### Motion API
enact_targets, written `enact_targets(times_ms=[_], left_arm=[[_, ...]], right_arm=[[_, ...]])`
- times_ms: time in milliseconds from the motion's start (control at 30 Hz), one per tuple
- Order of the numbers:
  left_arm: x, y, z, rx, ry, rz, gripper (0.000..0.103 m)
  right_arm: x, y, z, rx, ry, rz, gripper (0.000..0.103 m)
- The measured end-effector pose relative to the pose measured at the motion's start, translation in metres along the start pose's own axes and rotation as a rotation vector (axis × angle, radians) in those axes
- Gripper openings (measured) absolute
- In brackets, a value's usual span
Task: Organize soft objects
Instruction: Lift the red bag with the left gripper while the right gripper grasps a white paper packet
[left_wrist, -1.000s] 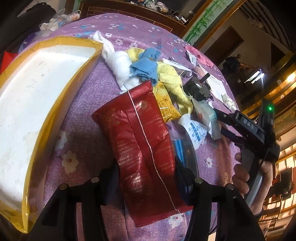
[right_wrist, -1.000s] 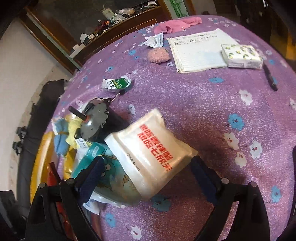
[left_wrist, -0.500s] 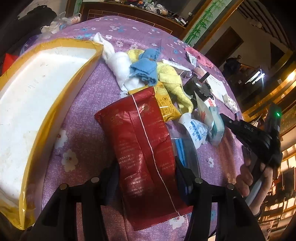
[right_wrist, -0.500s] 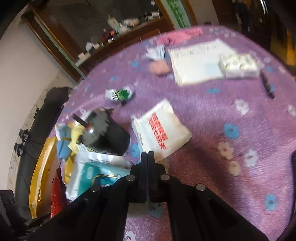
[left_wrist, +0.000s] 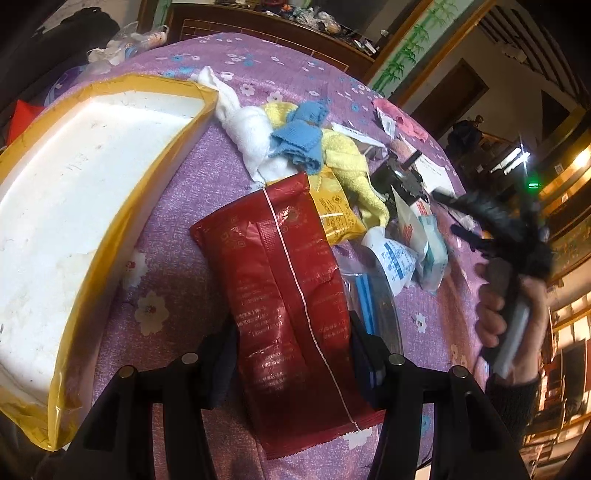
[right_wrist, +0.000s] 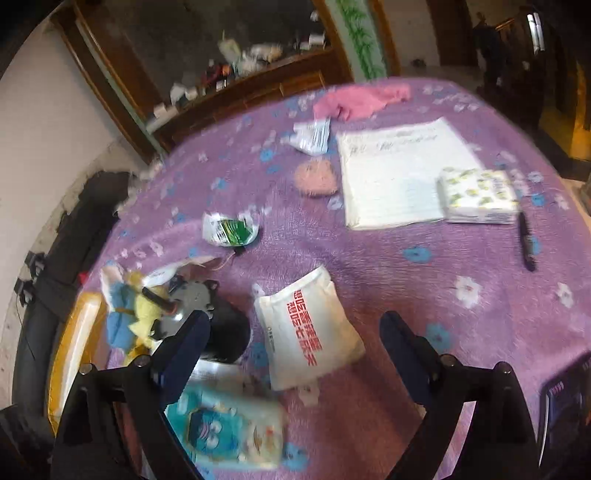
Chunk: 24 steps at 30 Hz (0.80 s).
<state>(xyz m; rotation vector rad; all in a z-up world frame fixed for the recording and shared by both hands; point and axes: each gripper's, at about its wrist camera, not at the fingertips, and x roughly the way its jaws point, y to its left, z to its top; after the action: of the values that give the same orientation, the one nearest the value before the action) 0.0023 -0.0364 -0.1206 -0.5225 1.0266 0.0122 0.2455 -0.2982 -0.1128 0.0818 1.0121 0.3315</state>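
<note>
Red pack (left_wrist: 288, 295) clamped in left gripper (left_wrist: 291, 350) above cloth, beside foam box (left_wrist: 74, 206). Right gripper (right_wrist: 295, 332) just opened, empty, over white pouch (right_wrist: 306, 328). Suggest: carry level, release inside box.

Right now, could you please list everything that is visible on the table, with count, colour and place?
foam box: 1, white with yellow tape, left edge
red foil packet: 1, held in left gripper
cloths: 3, white, blue, yellow, piled beside box
white pouch with red print: 1, centre
paper pad: 1, white, far side
black pen: 1, right
left gripper: shut on packet
right gripper: open, jaws just opened, nothing gripped
</note>
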Motion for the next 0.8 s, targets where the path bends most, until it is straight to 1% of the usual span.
enact_targets(times_ms=[33, 67, 100, 167, 200, 233, 267, 300, 333, 367, 400, 467, 533, 567, 667, 700, 767, 800], left_arm=[[0.0, 0.001, -0.001, -0.005, 0.001, -0.002, 0.058], [0.0, 0.001, -0.001, -0.005, 0.005, -0.001, 0.058], [-0.001, 0.001, -0.002, -0.004, 0.008, 0.0, 0.058], [-0.004, 0.0, -0.001, 0.003, 0.002, -0.003, 0.058], [-0.006, -0.002, -0.001, 0.004, -0.006, -0.005, 0.058], [-0.008, -0.003, 0.001, 0.004, -0.013, -0.009, 0.058], [-0.01, -0.005, 0.001, 0.006, -0.02, -0.015, 0.058], [-0.012, -0.006, 0.001, 0.008, -0.024, -0.019, 0.058], [-0.017, -0.008, 0.0, 0.013, -0.029, -0.024, 0.058], [-0.02, -0.009, 0.0, 0.016, -0.034, -0.028, 0.058], [-0.024, -0.009, 0.001, 0.019, -0.041, -0.033, 0.058], [-0.033, -0.01, 0.003, 0.022, -0.064, -0.047, 0.058], [-0.04, -0.011, 0.006, 0.024, -0.08, -0.05, 0.057], [-0.043, -0.01, 0.007, 0.019, -0.082, -0.058, 0.057], [-0.056, -0.008, 0.011, 0.016, -0.085, -0.089, 0.057], [-0.062, -0.006, 0.013, 0.012, -0.096, -0.096, 0.057], [-0.077, 0.001, 0.016, 0.003, -0.109, -0.1, 0.057], [-0.085, 0.004, 0.017, -0.001, -0.118, -0.103, 0.057]], right_arm=[[0.007, 0.003, -0.002, -0.017, 0.016, -0.029, 0.092], [0.017, 0.006, -0.004, -0.046, 0.047, -0.05, 0.088], [0.02, 0.008, -0.009, -0.07, 0.045, -0.072, 0.08], [0.017, 0.023, -0.016, -0.152, 0.019, -0.176, 0.059], [0.015, 0.028, -0.018, -0.17, 0.015, -0.181, 0.042], [0.013, 0.031, -0.02, -0.184, 0.005, -0.178, 0.041], [0.01, 0.032, -0.02, -0.195, -0.009, -0.193, 0.038], [0.006, 0.033, -0.021, -0.197, -0.022, -0.199, 0.033], [0.002, 0.032, -0.023, -0.19, -0.04, -0.181, 0.029], [-0.001, 0.029, -0.024, -0.177, -0.059, -0.151, 0.021], [-0.01, 0.025, -0.023, -0.154, -0.084, -0.101, 0.008], [-0.026, 0.023, -0.027, -0.122, -0.142, -0.029, 0.009], [-0.035, 0.017, -0.041, -0.096, -0.175, -0.002, 0.009], [-0.038, 0.016, -0.042, -0.087, -0.188, 0.009, 0.009], [-0.056, 0.01, -0.054, -0.041, -0.22, 0.097, 0.009], [-0.067, 0.012, -0.058, -0.037, -0.239, 0.131, 0.009], [-0.076, 0.016, -0.064, -0.027, -0.254, 0.183, 0.009], [-0.087, 0.023, -0.068, -0.026, -0.263, 0.229, 0.009]])
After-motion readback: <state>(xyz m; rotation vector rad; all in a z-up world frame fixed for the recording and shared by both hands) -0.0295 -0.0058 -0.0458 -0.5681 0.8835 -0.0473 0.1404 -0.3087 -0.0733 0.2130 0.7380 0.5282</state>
